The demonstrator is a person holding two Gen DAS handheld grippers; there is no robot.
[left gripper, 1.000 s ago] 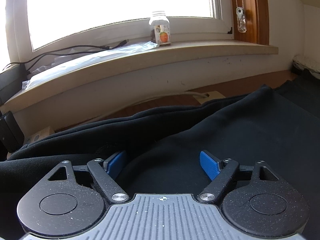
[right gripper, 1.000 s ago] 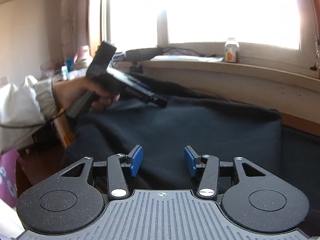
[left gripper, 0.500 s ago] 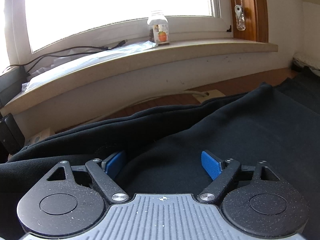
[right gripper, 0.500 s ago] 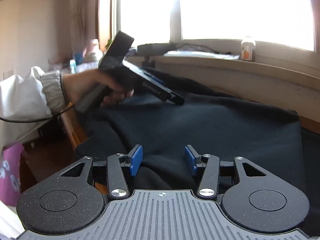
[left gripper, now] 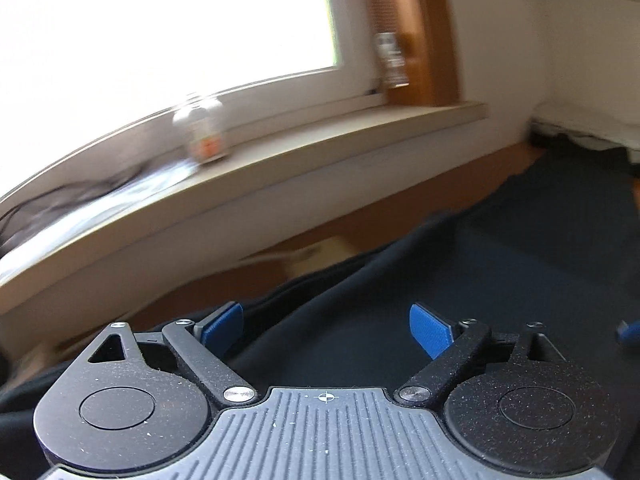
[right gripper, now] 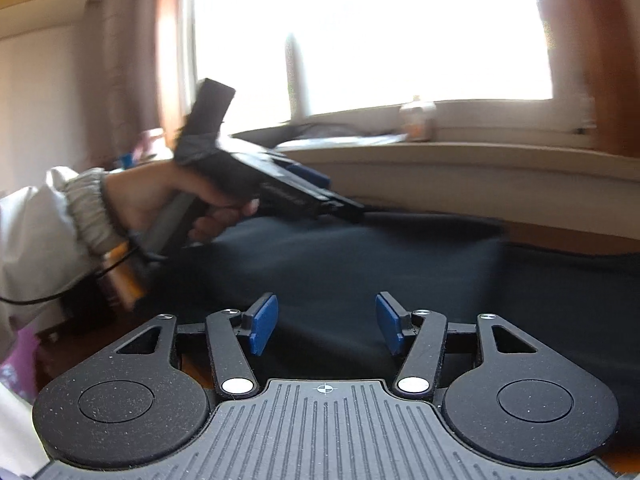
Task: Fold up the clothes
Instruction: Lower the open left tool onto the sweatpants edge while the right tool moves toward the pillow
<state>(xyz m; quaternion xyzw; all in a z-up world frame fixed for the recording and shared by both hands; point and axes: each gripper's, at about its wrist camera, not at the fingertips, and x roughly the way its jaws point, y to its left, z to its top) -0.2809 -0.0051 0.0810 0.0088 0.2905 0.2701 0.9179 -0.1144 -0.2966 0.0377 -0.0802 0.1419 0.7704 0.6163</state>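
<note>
A black garment (left gripper: pixel 500 280) lies spread on a wooden table and fills the lower half of both views; it also shows in the right wrist view (right gripper: pixel 360 272). My left gripper (left gripper: pixel 326 326) is open just above the cloth near its far folded edge, with nothing between its blue pads. In the right wrist view the left gripper (right gripper: pixel 320 192) is held by a hand at the garment's far left. My right gripper (right gripper: pixel 326 328) is open and empty, low over the near part of the garment.
A long windowsill (left gripper: pixel 320 148) runs behind the table with a small bottle (left gripper: pixel 202 132) and cables on it. Bare wooden table (left gripper: pixel 360 220) shows between the garment and the wall. Clutter stands at the far left in the right wrist view (right gripper: pixel 132 156).
The left gripper has swung to the right along the garment's far edge, still open. The right gripper has turned slightly left, still open. Both current views are motion blurred.
</note>
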